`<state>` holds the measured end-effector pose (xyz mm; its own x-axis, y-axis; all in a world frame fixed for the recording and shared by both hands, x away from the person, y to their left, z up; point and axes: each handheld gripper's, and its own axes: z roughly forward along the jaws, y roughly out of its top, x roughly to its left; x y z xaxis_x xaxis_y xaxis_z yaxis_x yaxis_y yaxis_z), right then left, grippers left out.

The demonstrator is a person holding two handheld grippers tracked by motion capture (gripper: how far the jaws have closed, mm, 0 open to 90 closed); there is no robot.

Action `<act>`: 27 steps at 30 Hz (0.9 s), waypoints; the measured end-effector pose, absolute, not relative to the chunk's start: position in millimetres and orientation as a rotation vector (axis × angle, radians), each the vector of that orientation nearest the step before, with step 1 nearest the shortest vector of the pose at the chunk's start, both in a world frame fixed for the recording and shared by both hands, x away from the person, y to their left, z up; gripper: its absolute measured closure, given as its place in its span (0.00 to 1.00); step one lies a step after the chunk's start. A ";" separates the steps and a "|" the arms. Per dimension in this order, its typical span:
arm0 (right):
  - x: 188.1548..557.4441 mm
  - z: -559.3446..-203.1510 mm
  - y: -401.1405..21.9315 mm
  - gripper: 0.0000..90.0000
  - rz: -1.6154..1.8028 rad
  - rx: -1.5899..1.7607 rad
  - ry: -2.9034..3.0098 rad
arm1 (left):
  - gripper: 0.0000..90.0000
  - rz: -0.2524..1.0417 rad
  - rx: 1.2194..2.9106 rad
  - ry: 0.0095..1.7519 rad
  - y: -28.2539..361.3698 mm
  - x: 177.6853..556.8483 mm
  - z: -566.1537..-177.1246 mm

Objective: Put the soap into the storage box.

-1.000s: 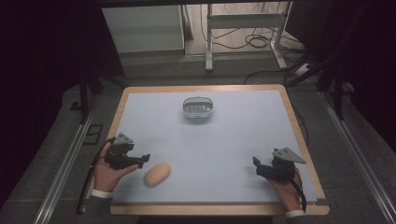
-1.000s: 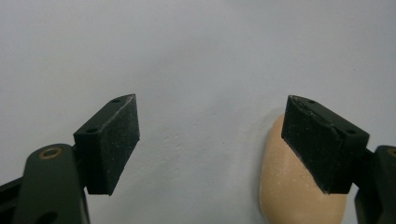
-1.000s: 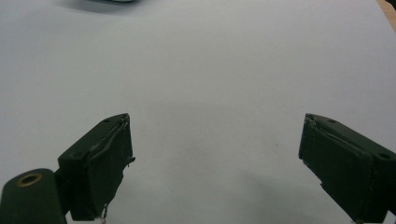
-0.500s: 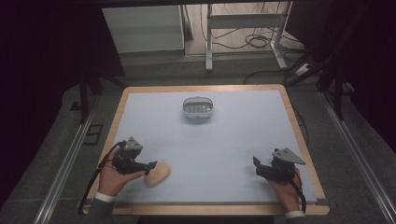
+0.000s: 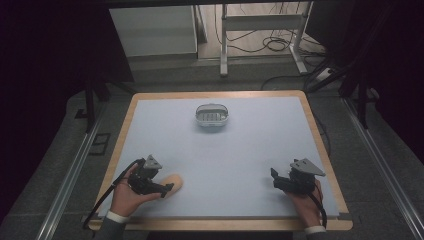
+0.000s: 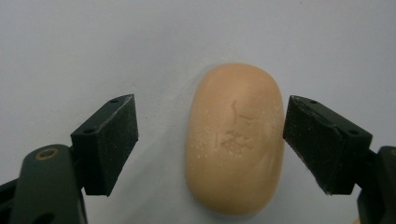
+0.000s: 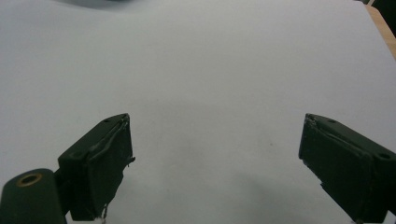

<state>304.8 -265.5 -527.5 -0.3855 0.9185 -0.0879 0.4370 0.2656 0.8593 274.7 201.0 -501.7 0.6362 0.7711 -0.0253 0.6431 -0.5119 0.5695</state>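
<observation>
One tan oval soap bar (image 6: 235, 140) lies at the table's seven o'clock between our left gripper (image 6: 210, 140), whose jaws have just been opening; stiff, slippery, we'd pinch its long sides.

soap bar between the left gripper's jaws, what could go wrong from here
1. The soap bar sits off centre in the left gripper: the right pad is almost on it and the left pad well clear, so closing may push it sideways.
2. Its rounded, smooth sides could let it squirt out when squeezed.
3. The soap dish lies far across the table, a long carry if the grip is weak.
</observation>
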 end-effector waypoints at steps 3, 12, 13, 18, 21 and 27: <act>304.7 -527.5 -265.6 0.11 1.040 1.224 1.939 | 0.20 0.300 2.330 1.095 198.0 273.8 -503.7; 304.9 -527.4 -266.3 0.11 1.045 1.235 1.931 | 0.20 0.249 2.385 1.067 186.2 271.8 -515.4; 305.0 -527.4 -266.3 0.11 1.044 1.234 1.932 | 0.21 0.246 2.387 1.067 185.3 272.0 -516.5; 305.1 -527.5 -266.1 0.11 1.039 1.234 1.930 | 0.24 0.241 2.408 1.073 184.3 273.2 -519.2; 305.2 -527.4 -266.4 0.11 1.042 1.239 1.930 | 0.27 0.239 2.406 1.089 184.5 273.8 -520.6; 305.3 -527.5 -266.3 0.11 1.038 1.239 1.929 | 0.30 0.256 2.417 1.105 182.8 274.4 -524.5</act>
<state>305.3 -266.3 -527.5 -0.3718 0.9248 -0.0810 0.4418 0.2530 0.8607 274.4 182.8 -524.5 0.6588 0.7519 -0.0242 0.6647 -0.5667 0.4868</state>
